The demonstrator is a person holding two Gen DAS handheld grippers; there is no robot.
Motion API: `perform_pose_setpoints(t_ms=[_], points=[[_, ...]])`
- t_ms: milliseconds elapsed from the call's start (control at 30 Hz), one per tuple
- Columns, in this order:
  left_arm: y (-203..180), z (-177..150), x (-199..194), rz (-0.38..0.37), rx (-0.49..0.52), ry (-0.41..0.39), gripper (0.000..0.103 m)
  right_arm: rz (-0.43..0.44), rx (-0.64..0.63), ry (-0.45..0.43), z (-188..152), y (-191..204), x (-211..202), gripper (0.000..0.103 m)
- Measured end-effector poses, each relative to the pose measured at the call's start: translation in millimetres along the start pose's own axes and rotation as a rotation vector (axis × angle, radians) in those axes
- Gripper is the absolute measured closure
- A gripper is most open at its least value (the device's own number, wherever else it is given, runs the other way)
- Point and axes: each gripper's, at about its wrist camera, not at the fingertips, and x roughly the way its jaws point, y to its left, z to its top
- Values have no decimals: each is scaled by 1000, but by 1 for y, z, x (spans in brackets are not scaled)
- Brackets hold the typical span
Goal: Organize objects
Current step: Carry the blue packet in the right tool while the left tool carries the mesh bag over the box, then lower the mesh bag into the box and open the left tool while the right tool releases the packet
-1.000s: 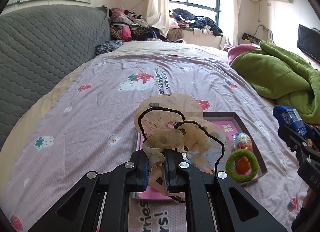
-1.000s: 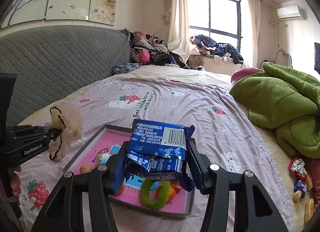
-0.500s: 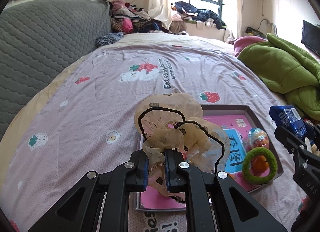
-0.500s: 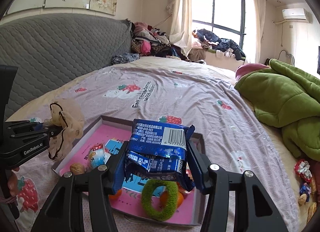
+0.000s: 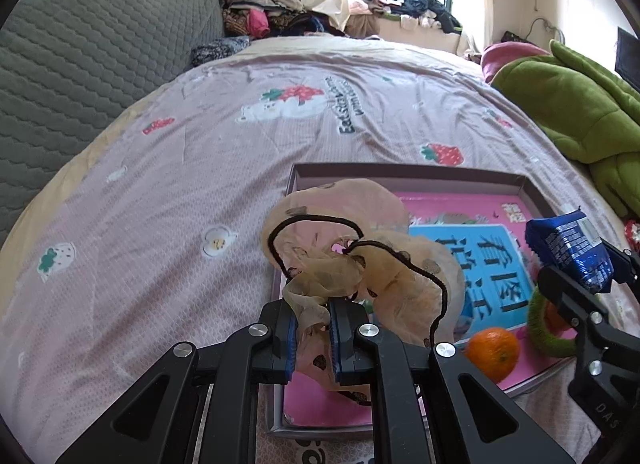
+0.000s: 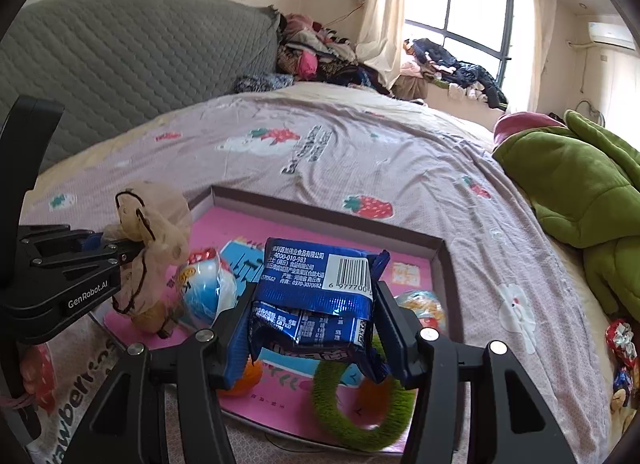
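My left gripper (image 5: 312, 328) is shut on a beige sheer hair scrunchie with a black cord (image 5: 360, 256) and holds it over the left part of a shallow pink-lined box tray (image 5: 408, 174). It also shows in the right wrist view (image 6: 152, 232). My right gripper (image 6: 316, 320) is shut on a blue snack packet (image 6: 316, 288) and holds it over the tray's near right side (image 6: 444, 260). The packet shows in the left wrist view (image 5: 572, 256). In the tray lie an orange (image 5: 492, 352), a green fuzzy ring (image 6: 360, 416) and a blue-white toy egg (image 6: 208, 288).
The tray sits on a bed with a pink strawberry sheet (image 5: 200, 168). A green blanket (image 6: 580, 192) is heaped at the right. A grey quilted headboard (image 5: 80, 64) runs along the left. Small loose items (image 6: 620, 348) lie at the bed's right edge.
Both grippers have moved forward and lower over the tray, each still holding its item. The tray looks nearer and larger, and the orange now shows.
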Motion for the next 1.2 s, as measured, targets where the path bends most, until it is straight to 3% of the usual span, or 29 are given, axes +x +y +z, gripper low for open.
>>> perform_pose_setpoints(t_ms=[500, 1200], points=[[2, -12, 12, -11, 11, 27, 87, -21, -25, 123, -12, 9, 52, 48], [11, -17, 6, -60, -14, 64, 73, -27, -1, 116, -4, 9, 46, 46]])
